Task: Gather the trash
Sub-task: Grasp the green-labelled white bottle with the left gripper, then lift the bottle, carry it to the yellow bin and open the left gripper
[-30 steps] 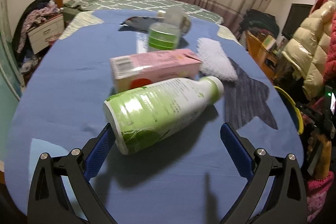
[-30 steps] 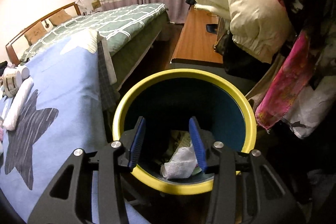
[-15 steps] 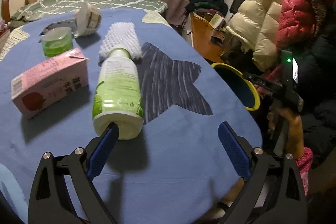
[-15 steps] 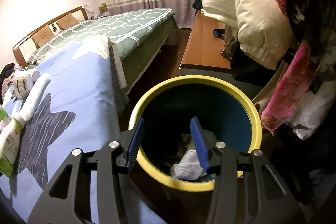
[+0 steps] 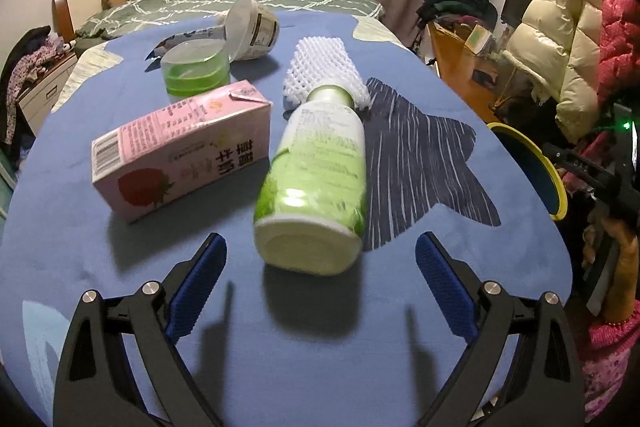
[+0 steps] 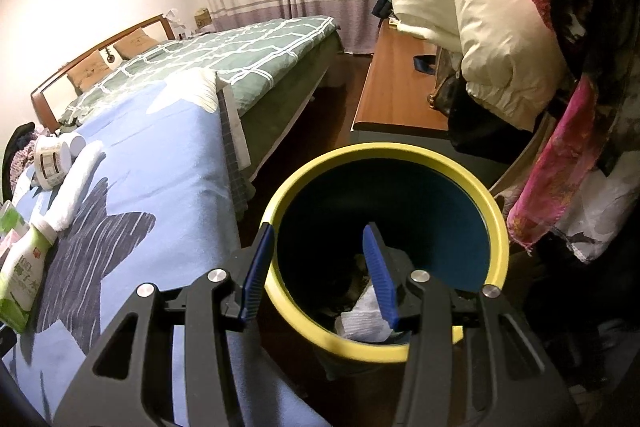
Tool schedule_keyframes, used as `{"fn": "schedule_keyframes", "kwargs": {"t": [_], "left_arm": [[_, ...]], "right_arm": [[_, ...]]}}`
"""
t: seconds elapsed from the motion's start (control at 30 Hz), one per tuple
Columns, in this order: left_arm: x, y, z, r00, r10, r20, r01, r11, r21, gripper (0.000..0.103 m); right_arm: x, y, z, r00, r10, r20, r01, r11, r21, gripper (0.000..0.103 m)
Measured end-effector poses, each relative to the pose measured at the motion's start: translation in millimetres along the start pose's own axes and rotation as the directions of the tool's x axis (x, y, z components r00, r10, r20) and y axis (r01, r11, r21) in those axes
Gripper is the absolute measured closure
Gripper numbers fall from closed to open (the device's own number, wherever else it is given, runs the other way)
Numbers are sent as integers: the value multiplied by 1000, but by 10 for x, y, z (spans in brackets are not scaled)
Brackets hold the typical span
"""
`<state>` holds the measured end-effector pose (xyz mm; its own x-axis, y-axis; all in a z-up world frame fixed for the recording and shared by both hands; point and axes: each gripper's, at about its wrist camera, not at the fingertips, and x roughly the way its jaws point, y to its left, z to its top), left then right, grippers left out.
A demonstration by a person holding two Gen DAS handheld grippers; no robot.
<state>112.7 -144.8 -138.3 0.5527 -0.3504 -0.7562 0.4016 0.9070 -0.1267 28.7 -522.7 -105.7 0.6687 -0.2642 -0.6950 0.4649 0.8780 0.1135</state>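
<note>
A green and white bottle (image 5: 316, 179) lies on the blue cloth, its base towards me, just ahead of my left gripper (image 5: 320, 279), which is open and empty. A pink carton (image 5: 180, 151) lies left of it, a white foam net (image 5: 320, 75) at its neck, a green cup (image 5: 196, 71) and a white tub (image 5: 252, 27) farther back. My right gripper (image 6: 318, 267) is open and empty over the yellow-rimmed bin (image 6: 496, 223), which holds white crumpled paper (image 6: 364, 319). The bottle (image 6: 20, 275) also shows in the right wrist view.
The blue cloth (image 5: 120, 267) covers a table whose right edge borders the bin (image 5: 556, 179). A bed (image 6: 248, 55) lies behind. A wooden bench (image 6: 400, 87) and hanging jackets (image 6: 500, 27) stand to the right of the bin.
The left gripper swung round the bottle, so its base now sits centred between the fingers. The right gripper rose and drew back slightly above the bin.
</note>
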Motion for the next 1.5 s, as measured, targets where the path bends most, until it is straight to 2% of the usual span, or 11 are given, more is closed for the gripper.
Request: {"fn": "schedule_keyframes", "kwargs": {"t": [0.13,0.27,0.47,0.57,0.73,1.0,1.5], "left_arm": [[113,-14,52,1000,-4,-11,4,1000,7,17],[210,19,80,999,-17,-30,16,1000,-13,32],[165,3,101,1000,-27,8,27,1000,11,49],[95,-67,120,999,-11,36,9,998,58,50],[-63,-101,205,997,-20,70,14,997,75,50],[-414,-196,535,987,-31,158,13,993,113,51],[-108,-351,1220,979,-17,201,-7,993,120,52]], "right_arm": [[1,50,-4,1000,6,-3,-6,1000,-16,59],[-7,63,5,1000,12,1,-12,1000,-20,59],[5,90,-10,1000,17,-8,-17,999,-29,59],[12,113,-21,1000,23,-13,-23,999,-36,59],[-24,117,-14,1000,25,-4,-25,999,-36,59],[-98,91,1,999,30,14,-29,999,-29,59],[-164,-34,56,999,28,29,-28,1000,-9,59]]}}
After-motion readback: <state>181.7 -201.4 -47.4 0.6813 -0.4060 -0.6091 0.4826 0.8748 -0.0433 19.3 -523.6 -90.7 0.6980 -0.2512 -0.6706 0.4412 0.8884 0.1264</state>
